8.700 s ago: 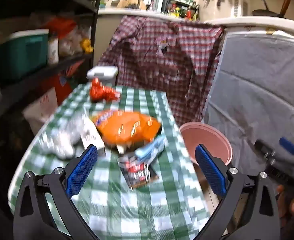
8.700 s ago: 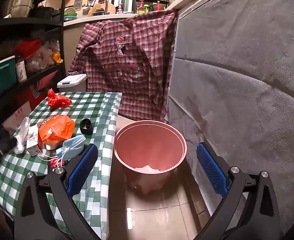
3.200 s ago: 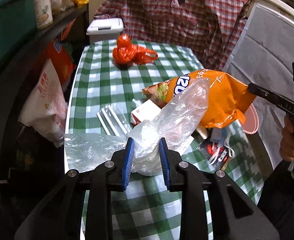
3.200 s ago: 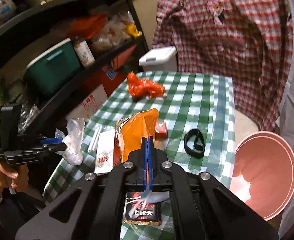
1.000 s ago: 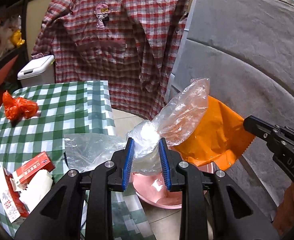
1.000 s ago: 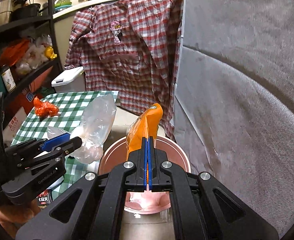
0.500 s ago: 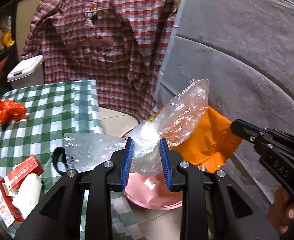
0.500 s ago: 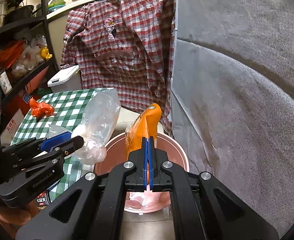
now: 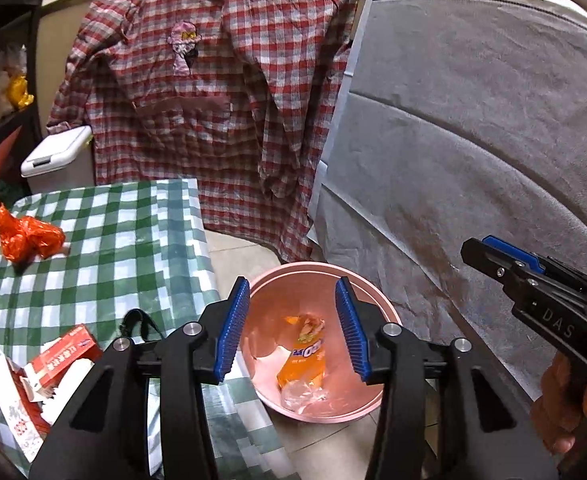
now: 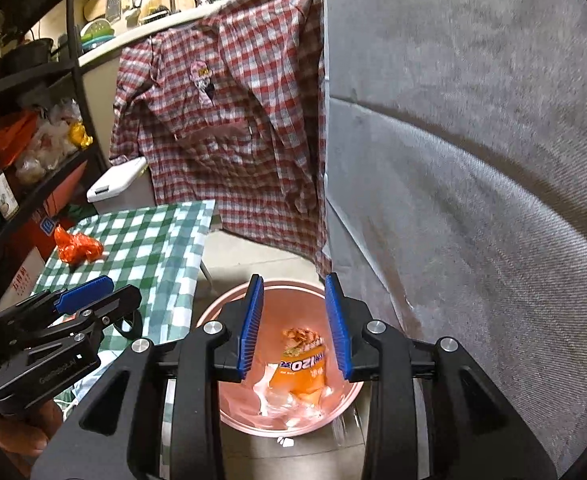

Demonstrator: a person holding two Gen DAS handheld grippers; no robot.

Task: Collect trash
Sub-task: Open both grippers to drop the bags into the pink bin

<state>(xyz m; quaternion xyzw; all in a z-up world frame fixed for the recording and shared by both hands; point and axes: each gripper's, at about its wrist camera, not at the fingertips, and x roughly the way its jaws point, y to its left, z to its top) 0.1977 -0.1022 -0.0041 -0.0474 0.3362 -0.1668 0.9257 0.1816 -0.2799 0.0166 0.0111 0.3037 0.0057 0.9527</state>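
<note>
**A:** Left gripper (image 9: 293, 330) status?

**B:** Jaws spread wide, nothing between the blue pads (image 9: 233, 330). Sits low centre of the left wrist view, hovering above the pink bin (image 9: 377, 304). From the right wrist view the same gripper shows at lower left, over the table edge.

**A:** Right gripper (image 10: 293, 328)?

**B:** Same. Jaws wide apart, empty, directly over the bin (image 10: 229, 304). In the left wrist view it's at the right edge; side-on there, a hand (image 9: 565, 404) wrapped round the handle.

**A:** Where's the trash?

**B:** Orange snack bag (image 9: 303, 354) lies inside the bin, centre-bottom of both frames, visible between the pads. Clear plastic bag (image 9: 301, 394) is in there too, crumpled just below the snack bag in the left view, touching it. Can't tell which lies on top.

**A:** What's on the table?

**B:** Green checked tablecloth (image 9: 105, 240), left half of the frame. Crumpled red-orange plastic bag (image 9: 23, 236) near the far left edge. Red and white carton (image 9: 63, 356) plus white paper wrappers (image 9: 7, 408) at lower left. Black loop (image 9: 137, 322) beside the left finger, partly hidden by it.

**A:** Bin placement?

**B:** On the tile floor, just beside the table's right edge. Grey fabric panel (image 9: 473, 140) behind it on the right, plaid shirt (image 9: 221, 92) hanging top centre. White lidded bin (image 9: 59, 156) beyond the table, upper left.
</note>
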